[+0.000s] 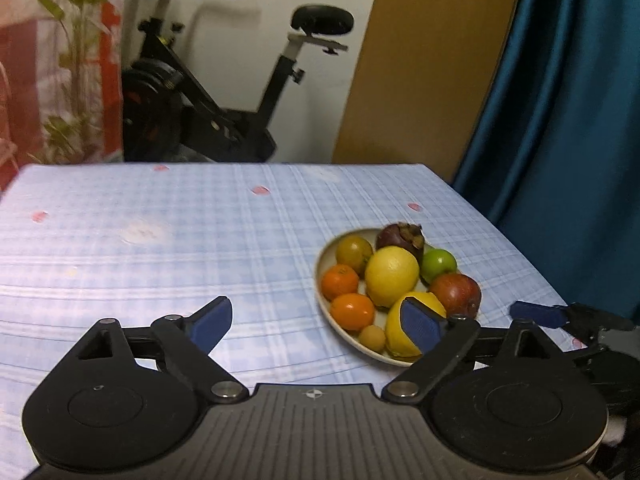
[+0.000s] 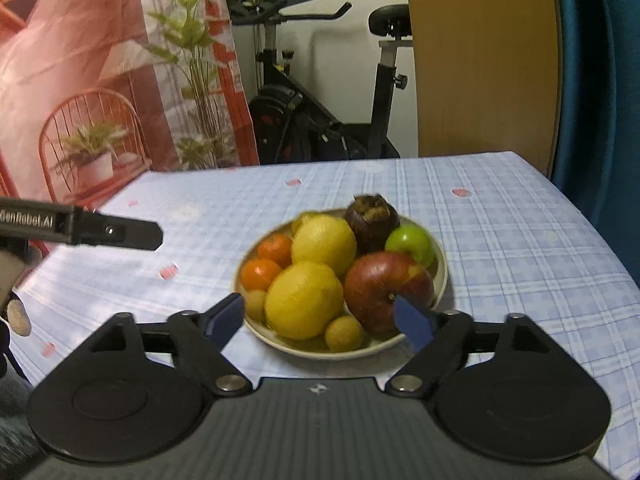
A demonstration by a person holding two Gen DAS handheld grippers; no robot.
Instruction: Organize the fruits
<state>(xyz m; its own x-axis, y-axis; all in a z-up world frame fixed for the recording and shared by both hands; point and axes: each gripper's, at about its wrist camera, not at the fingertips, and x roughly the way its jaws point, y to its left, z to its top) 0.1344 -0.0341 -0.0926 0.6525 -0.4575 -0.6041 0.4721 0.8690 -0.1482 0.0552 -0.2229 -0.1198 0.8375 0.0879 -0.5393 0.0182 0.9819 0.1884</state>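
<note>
Both grippers, left gripper (image 1: 316, 328) and right gripper (image 2: 320, 318), gape empty; firm, smooth fruits (image 2: 304, 300) probably roll, so grip each across its middle

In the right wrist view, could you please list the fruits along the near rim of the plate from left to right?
Small tan fruit at the left → large yellow citrus → small round tan fruit → red apple.

White lettering "GenRobot.AI", first letters cut off, on the black left tongs (image 2: 120, 234) body.
</note>
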